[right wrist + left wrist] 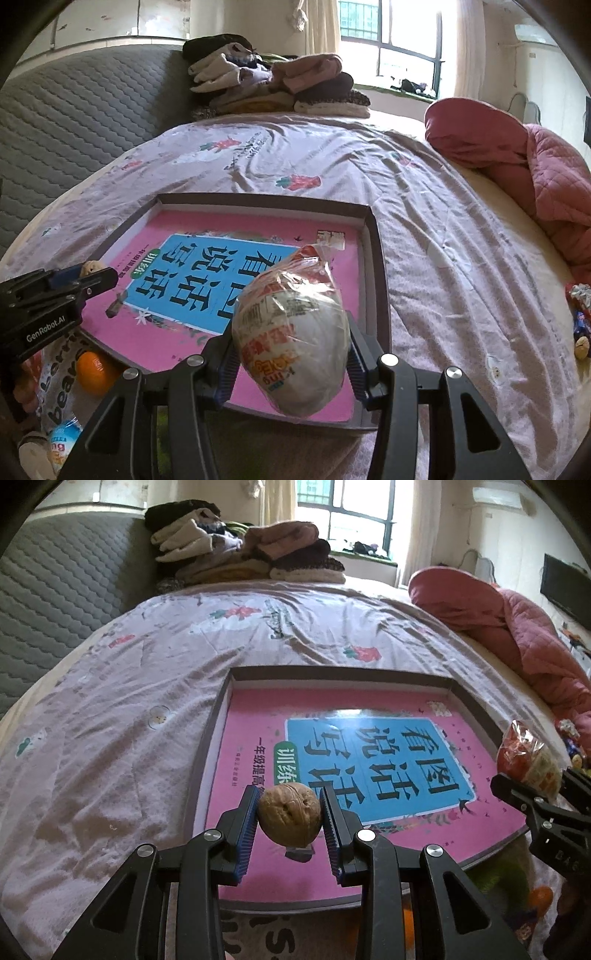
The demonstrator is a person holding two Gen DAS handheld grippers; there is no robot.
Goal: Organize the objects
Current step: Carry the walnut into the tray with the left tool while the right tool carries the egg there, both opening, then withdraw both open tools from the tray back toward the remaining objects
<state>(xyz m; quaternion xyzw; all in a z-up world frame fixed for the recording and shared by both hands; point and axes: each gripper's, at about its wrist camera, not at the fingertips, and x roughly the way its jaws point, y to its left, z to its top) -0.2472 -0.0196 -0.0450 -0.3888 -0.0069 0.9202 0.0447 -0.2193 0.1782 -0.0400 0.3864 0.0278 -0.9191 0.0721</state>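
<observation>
We hold a brown wrinkled walnut (289,814) in the left tool (289,818) and a plastic-wrapped white snack packet (291,332) in the right tool (291,354), both above the pink book (258,746) in the shallow grey box (332,672) on the bed.

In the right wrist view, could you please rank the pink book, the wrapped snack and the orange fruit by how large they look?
1. Pink book: largest.
2. Wrapped snack, held in the right tool: sits nearest the camera, so it looks inflated.
3. Orange fruit: smallest.
</observation>
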